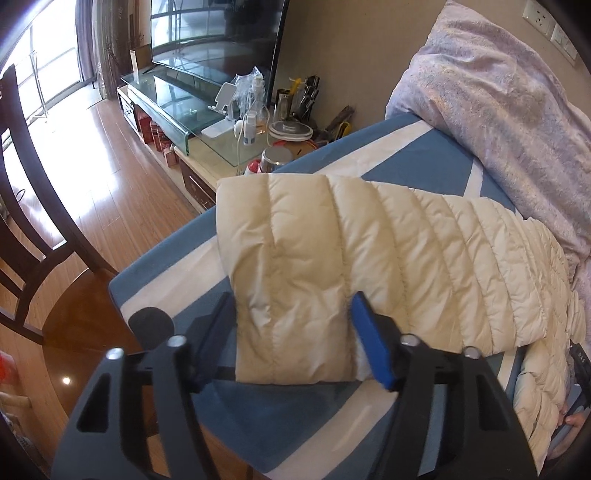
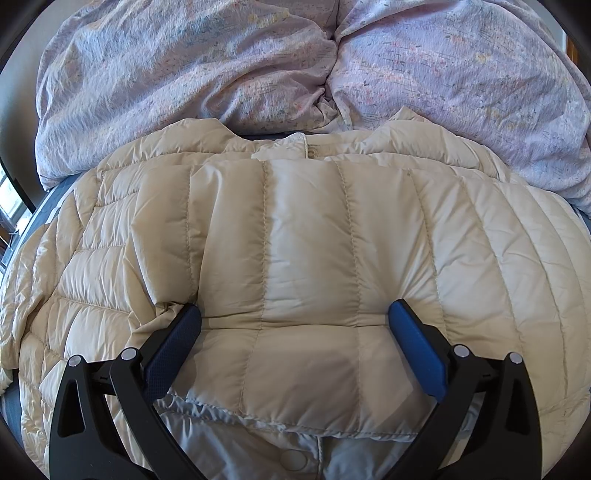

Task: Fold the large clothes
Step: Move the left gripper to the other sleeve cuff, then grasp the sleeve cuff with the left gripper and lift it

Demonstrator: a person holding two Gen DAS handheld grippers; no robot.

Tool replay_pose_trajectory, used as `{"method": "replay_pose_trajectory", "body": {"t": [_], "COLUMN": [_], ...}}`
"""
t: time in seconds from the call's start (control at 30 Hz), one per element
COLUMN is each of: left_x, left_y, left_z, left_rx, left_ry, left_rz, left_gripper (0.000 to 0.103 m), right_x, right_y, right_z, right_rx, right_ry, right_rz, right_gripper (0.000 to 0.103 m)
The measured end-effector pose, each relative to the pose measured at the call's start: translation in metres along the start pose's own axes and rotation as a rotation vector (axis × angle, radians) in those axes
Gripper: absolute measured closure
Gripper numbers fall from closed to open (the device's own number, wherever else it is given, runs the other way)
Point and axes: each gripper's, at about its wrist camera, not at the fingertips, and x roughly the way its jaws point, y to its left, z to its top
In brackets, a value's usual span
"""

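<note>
A cream quilted puffer jacket lies on a bed with a blue and white sheet. In the left wrist view one sleeve reaches toward me, and my left gripper is closed on its end, a pad against each side of the padding. In the right wrist view the jacket fills the frame, with a snap at the collar far off. My right gripper stands wide open with its fingertips pushed down into a folded-over panel that bulges between them.
A lilac flowered duvet is heaped behind the jacket. Left of the bed are a cluttered glass TV cabinet, a TV, a dark wooden chair and wood floor. A person's fingers show at the right edge.
</note>
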Motion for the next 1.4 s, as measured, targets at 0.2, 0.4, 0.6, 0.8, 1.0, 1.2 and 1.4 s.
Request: {"method": "replay_pose_trajectory", "body": {"t": [0.2,0.4,0.6,0.8,1.0,1.2,1.4], "left_x": [0.001,0.004,0.005,0.005,-0.007,-0.038,-0.069], "left_y": [-0.008,-0.012,-0.004,-0.006,-0.022,-0.047,-0.081], "left_z": [-0.002,0.0,0.002,0.001,0.003,0.01,0.015], "left_rx": [0.002,0.015,-0.008,-0.003,0.058,0.135,0.209], "left_ry": [-0.008,-0.025,-0.038,-0.052,-0.104,-0.19,-0.251], "left_rz": [-0.002,0.014,-0.011,-0.03,-0.022,-0.031,-0.077], "left_gripper": [0.048,0.065,0.084,0.097,0.099,0.099,0.099], "right_x": [0.0,0.0,0.0,0.0,0.0,0.0,0.0], "right_y": [0.0,0.0,0.0,0.0,-0.001,-0.001,0.004], "right_z": [0.0,0.0,0.0,0.0,0.0,-0.001,0.0], "right_rx": [0.0,0.0,0.001,0.001,0.001,0.001,-0.021], "right_ry": [0.0,0.0,-0.001,-0.001,-0.001,-0.001,0.012], "right_rz": [0.001,0.0,0.001,0.001,0.001,0.001,-0.027], "right_gripper": [0.001,0.001,0.001,0.001,0.001,0.001,0.001]}}
